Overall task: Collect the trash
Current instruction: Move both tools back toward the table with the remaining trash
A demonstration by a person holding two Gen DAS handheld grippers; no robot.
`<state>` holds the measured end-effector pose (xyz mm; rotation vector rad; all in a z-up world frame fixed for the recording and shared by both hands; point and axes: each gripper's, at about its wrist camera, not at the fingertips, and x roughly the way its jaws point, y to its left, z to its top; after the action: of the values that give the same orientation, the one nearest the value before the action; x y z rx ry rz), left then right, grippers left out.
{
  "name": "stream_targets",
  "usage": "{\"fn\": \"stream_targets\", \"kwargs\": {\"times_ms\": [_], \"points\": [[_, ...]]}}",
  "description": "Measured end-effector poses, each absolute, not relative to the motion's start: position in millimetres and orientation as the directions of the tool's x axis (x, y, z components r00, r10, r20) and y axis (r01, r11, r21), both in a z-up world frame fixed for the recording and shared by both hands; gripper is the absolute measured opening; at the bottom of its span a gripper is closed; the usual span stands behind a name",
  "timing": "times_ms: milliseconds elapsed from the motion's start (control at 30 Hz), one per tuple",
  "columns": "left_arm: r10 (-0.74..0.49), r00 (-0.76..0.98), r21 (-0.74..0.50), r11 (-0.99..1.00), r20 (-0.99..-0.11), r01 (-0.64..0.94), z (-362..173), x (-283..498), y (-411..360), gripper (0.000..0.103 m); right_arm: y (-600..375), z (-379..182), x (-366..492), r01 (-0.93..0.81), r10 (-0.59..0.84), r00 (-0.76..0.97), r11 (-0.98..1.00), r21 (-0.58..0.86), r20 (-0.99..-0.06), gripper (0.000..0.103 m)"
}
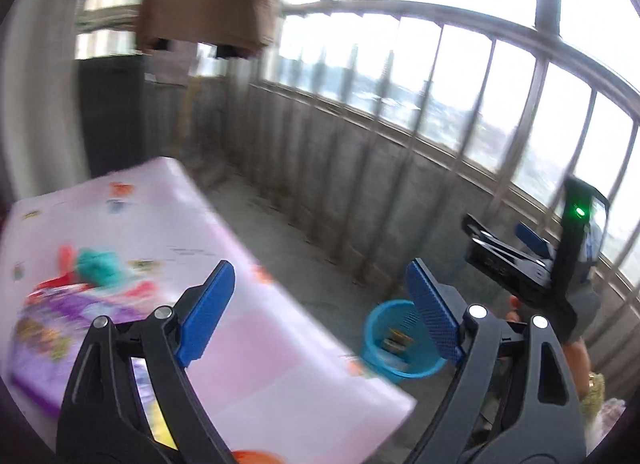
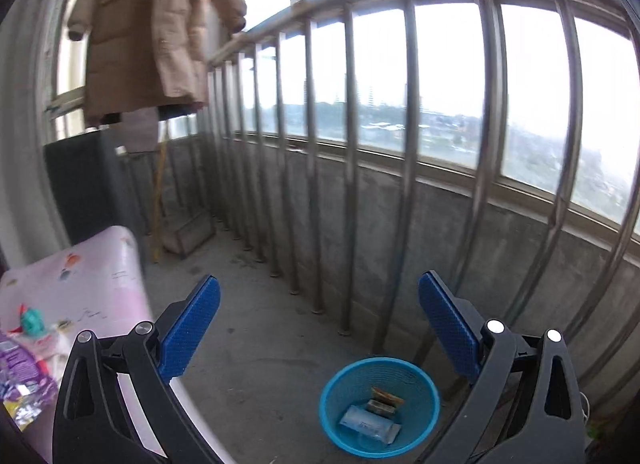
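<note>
A blue mesh waste basket (image 2: 379, 408) stands on the concrete floor and holds a pale blue packet and brown wrappers. My right gripper (image 2: 320, 328) hangs above it, open wide with nothing between its blue pads. My left gripper (image 1: 318, 312) is open and empty too, over the edge of a pink table (image 1: 256, 360). The basket (image 1: 394, 348) shows between its fingers, and the right gripper (image 1: 520, 260) is seen at the right in the left wrist view. On the table lie a purple wrapper (image 1: 60, 328), red scraps and a teal crumpled piece (image 1: 100, 266).
A metal railing (image 2: 352, 168) over a low concrete wall runs along the balcony's far side. A tan padded coat (image 2: 152, 32) hangs at the back left above a dark cabinet (image 2: 88, 188). The pink table (image 2: 96, 284) sits at the left of the floor.
</note>
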<state>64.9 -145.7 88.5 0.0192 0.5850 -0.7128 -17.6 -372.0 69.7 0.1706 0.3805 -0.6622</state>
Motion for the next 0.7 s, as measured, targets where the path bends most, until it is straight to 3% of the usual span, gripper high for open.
{"fn": "stream_targets", "kwargs": {"times_ms": [200, 367, 533, 700], "points": [[-0.457, 0.76, -0.153, 0.885, -0.462, 0.439, 95.9, 54.8, -24.5, 0.083, -304.1, 75.5, -1.3, 0.441, -0.415, 0.829, 0.897, -0.017, -0.374, 0.097], [-0.319, 0.816, -0.125, 0.947, -0.482, 0.297, 89.3, 46.6, 52.3, 0.083, -264.4, 80.3, 11.3, 0.291, -0.266, 0.894, 0.957, 0.014, -0.36, 0.097], [-0.281, 0.83, -0.174, 0.959, -0.482, 0.224, 74.7, 39.1, 106.0, 0.083, -236.3, 75.5, 41.3, 0.134, -0.087, 0.895, 0.988, 0.076, -0.438, 0.097], [-0.304, 0.803, -0.24, 0.949, -0.512, 0.206, 49.6, 39.3, 122.2, 0.083, -205.2, 75.5, 54.7, 0.009, 0.05, 0.891, 0.992, 0.128, -0.451, 0.097]]}}
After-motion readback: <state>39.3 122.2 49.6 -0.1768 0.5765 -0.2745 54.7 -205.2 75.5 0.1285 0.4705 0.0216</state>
